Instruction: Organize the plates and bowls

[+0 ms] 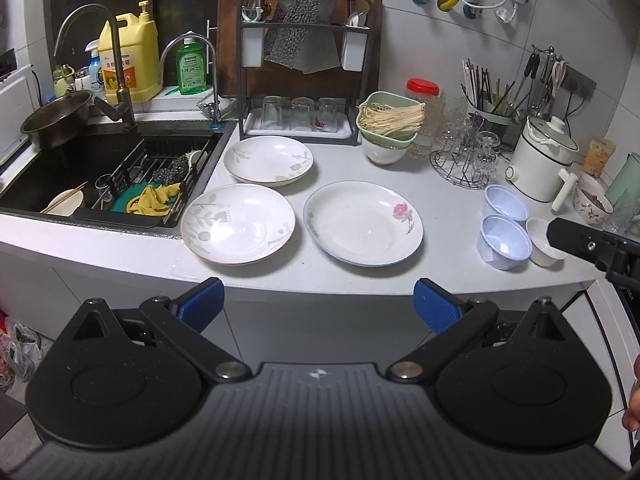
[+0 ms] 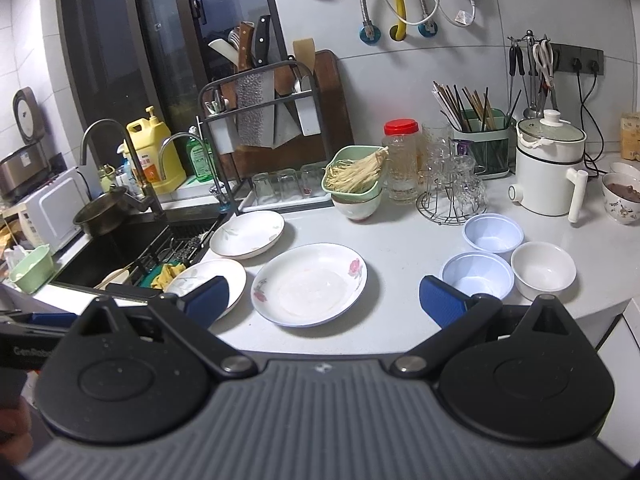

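Only the right wrist view shows the white bowl (image 2: 543, 270) whole; rose-patterned plate (image 2: 310, 284) lies empty; both claws (image 1: 318, 306) (image 2: 323, 300) gape.

My finger pads (image 1: 202, 304) are blue on black arms. Centre frame, the rose plate (image 1: 363, 229) is white with pink flowers and a blue rim; the two leaf plates (image 1: 239, 227) at left are white with grey leaves. At right, two bowls (image 1: 505, 240) are pale blue, one cup (image 2: 543, 270) white.
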### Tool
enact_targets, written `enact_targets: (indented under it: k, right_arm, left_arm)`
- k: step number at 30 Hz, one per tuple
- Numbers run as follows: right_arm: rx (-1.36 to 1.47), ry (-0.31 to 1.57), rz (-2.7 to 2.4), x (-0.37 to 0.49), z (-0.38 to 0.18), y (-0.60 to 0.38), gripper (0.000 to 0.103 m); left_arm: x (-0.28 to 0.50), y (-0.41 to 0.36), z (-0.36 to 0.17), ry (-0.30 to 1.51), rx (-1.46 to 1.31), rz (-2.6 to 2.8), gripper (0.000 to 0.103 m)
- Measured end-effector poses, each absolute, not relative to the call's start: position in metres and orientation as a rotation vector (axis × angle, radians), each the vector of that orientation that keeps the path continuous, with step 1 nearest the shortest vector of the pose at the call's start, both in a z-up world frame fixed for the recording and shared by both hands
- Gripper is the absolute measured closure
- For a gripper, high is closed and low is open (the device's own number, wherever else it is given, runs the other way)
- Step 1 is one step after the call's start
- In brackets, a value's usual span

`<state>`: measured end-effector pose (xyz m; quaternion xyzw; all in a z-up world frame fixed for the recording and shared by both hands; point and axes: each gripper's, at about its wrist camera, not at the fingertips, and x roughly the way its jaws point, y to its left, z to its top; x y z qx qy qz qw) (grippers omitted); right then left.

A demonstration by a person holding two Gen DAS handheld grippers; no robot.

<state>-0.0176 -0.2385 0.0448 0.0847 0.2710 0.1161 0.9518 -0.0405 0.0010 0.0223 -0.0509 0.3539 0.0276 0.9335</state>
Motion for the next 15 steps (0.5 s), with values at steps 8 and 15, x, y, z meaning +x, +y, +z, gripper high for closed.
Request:
enact_targets:
  k: [8, 15]
  right_arm:
    - [0.154, 0.555, 0.237, -0.026, 0.042, -0.241, 0.000]
    - [0.150, 0.577, 0.228, -0.029, 0.036, -0.249, 0.000]
  left_arm:
    - [-0.049, 0.012, 0.016, 0.737, -0.116, 0.084, 0.001]
    - [-0.051, 0.008, 0.009, 0.748, -0.143, 0.085, 0.001]
